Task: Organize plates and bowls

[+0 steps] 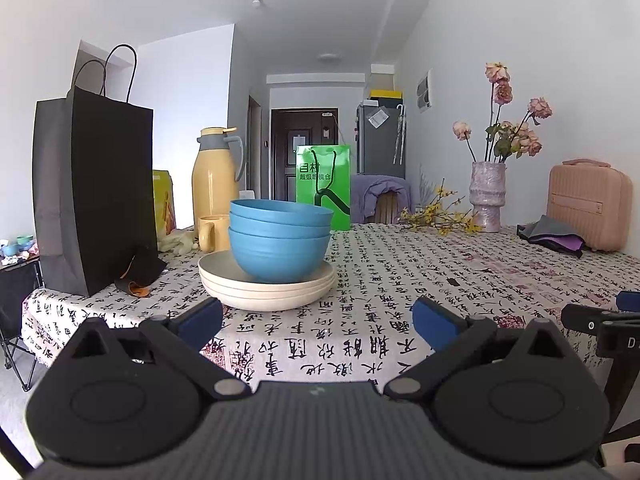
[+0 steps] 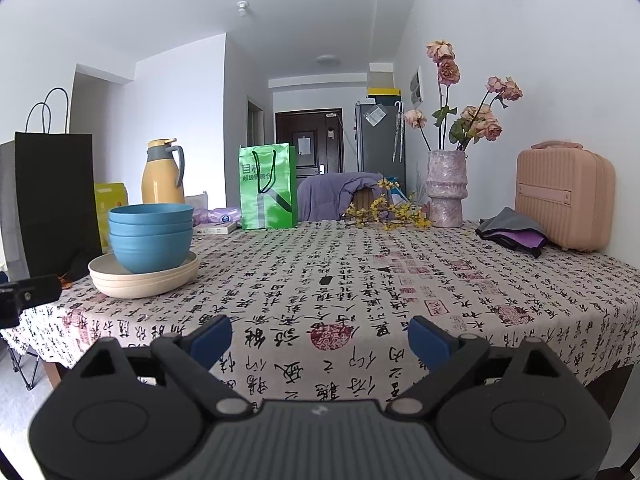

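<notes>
Desk with calligraphy-print cloth fills both views. Black paper bag far left, pink case far right, green bag at the far edge, yellow thermos behind the dishes, vase of dried roses right of centre.

Cream plates, three stacked flat, sit on the left part of the desk, just right of the black bag. Blue bowls, three nested, stand centred on the plates, touching the top one. Whole pile upright, openings up, long axis vertical, no lean seen.

Progress: looks finished or nearly so; no loose plates or bowls visible elsewhere.

Left tongs spread wide, empty, near side of the pile, not touching. Right tongs spread wide, empty, over bare cloth, pile well off to their left.
</notes>
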### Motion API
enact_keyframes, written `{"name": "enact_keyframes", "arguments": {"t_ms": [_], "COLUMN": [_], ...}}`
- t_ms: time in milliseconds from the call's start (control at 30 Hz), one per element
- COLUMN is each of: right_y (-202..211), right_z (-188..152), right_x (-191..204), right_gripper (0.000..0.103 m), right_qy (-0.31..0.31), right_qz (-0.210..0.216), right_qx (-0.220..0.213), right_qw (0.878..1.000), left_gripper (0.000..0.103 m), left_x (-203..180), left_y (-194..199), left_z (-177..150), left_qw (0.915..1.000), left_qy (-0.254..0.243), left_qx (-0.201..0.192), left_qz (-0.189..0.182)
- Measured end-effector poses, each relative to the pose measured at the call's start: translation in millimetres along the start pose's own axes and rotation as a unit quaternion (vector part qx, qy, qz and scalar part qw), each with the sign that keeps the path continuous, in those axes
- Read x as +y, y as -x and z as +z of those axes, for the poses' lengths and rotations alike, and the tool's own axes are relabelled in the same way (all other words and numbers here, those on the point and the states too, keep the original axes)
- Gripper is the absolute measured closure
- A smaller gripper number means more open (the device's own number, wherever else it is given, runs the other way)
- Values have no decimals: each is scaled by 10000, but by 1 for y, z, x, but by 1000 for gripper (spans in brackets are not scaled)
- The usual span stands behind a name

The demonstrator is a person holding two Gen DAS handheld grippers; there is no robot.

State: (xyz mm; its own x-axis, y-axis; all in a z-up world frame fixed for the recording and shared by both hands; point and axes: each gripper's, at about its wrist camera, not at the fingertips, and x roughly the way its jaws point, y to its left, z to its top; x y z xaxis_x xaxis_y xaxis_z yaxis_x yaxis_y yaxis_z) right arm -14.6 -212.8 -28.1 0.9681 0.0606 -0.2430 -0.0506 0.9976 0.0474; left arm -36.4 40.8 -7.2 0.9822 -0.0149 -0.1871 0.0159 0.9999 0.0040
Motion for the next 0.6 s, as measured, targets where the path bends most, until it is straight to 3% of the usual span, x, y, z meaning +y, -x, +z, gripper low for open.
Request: {"name": "enact_keyframes", "arguments": {"t_ms": [600], "right_y": [-1], "right_z": [0], "right_x": [2], "right_gripper": [8], "right_qy": [-13], "right_qz": [4], "right_qx": [22], "right_qw": [10000], "left_gripper": [0], "left_x": [0], "left_y": [0], "left_z": [0], "left_qw": [10000], "left_qy": [-5], "left_qx": [11], "left_qz": [-30]}}
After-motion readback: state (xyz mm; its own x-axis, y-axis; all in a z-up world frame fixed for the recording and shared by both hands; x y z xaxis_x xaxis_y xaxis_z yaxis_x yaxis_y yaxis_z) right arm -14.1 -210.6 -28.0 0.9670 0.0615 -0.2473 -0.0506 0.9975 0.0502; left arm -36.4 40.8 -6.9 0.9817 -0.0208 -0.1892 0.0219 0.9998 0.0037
